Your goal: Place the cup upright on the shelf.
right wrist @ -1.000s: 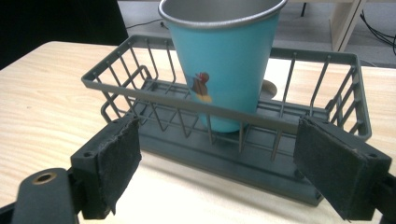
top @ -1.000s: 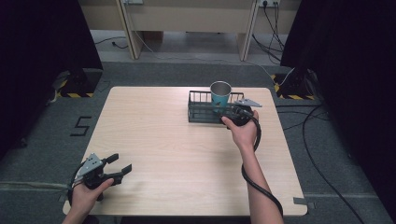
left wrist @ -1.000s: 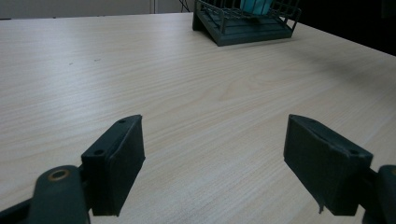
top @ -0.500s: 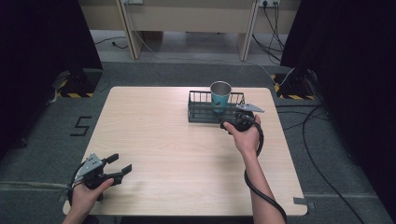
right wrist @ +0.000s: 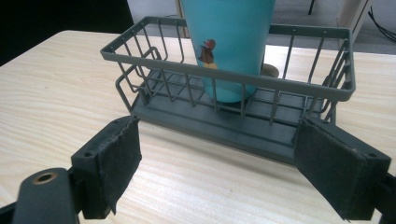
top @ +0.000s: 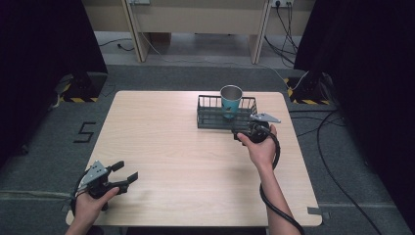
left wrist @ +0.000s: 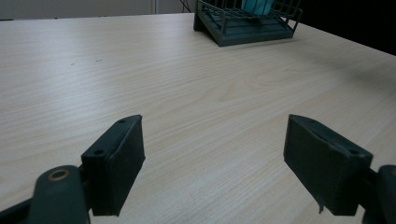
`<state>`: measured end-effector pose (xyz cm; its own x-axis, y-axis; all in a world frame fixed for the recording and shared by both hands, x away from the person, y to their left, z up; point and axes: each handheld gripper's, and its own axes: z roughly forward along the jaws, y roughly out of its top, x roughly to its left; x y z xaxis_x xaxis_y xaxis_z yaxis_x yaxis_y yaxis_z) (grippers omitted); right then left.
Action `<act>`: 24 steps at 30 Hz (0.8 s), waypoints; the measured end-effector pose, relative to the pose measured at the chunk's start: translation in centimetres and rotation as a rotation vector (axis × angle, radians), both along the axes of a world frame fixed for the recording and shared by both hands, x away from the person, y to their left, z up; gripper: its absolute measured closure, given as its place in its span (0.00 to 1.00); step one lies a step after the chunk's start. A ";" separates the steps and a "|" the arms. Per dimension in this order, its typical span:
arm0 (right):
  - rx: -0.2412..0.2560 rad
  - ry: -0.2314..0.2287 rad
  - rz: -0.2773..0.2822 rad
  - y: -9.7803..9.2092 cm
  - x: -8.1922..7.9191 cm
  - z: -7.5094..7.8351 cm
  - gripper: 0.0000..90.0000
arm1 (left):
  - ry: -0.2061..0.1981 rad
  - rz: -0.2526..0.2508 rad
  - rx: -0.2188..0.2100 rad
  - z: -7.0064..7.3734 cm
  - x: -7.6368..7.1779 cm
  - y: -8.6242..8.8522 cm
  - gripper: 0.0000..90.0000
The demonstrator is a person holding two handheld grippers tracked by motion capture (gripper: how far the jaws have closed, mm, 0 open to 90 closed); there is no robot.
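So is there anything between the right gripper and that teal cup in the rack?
Yes. The teal cup stands inside the wire rack, and the rack's near wall of bars lies between it and the open right gripper. Above the rack's rim, nothing visible blocks the cup.

Two handheld black grippers, bare forearms, no sleeves

The left gripper and the right gripper each carry a grey three-cornered plate; the jaws are black blocks with screw holes and frayed pads, and a thick black cable trails off the right one.
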<state>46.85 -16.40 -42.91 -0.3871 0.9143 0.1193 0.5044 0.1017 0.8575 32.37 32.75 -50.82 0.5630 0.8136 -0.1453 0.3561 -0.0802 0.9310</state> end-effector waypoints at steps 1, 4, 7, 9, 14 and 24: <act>-0.004 -0.002 0.002 -0.1 -0.1 0.0 0.18 | -0.001 0.000 0.000 0.0 0.0 0.0 0.22; -0.007 -0.003 0.002 -0.3 -0.4 0.0 0.18 | -0.001 0.002 0.000 0.0 0.0 0.0 0.22; -0.012 0.002 -0.001 -0.6 -0.8 -0.1 0.18 | -0.002 0.002 0.000 0.0 0.0 0.0 0.22; -0.022 -0.001 0.002 -0.8 -1.1 -0.3 0.18 | -0.003 0.002 -0.001 0.0 0.0 0.0 0.22; -0.031 0.003 -0.006 -1.4 -1.8 -0.6 0.18 | -0.002 0.003 -0.001 0.0 0.0 0.0 0.22; -0.035 -0.002 -0.020 -2.3 -3.0 -0.9 0.18 | -0.003 0.005 -0.001 0.0 0.0 0.0 0.22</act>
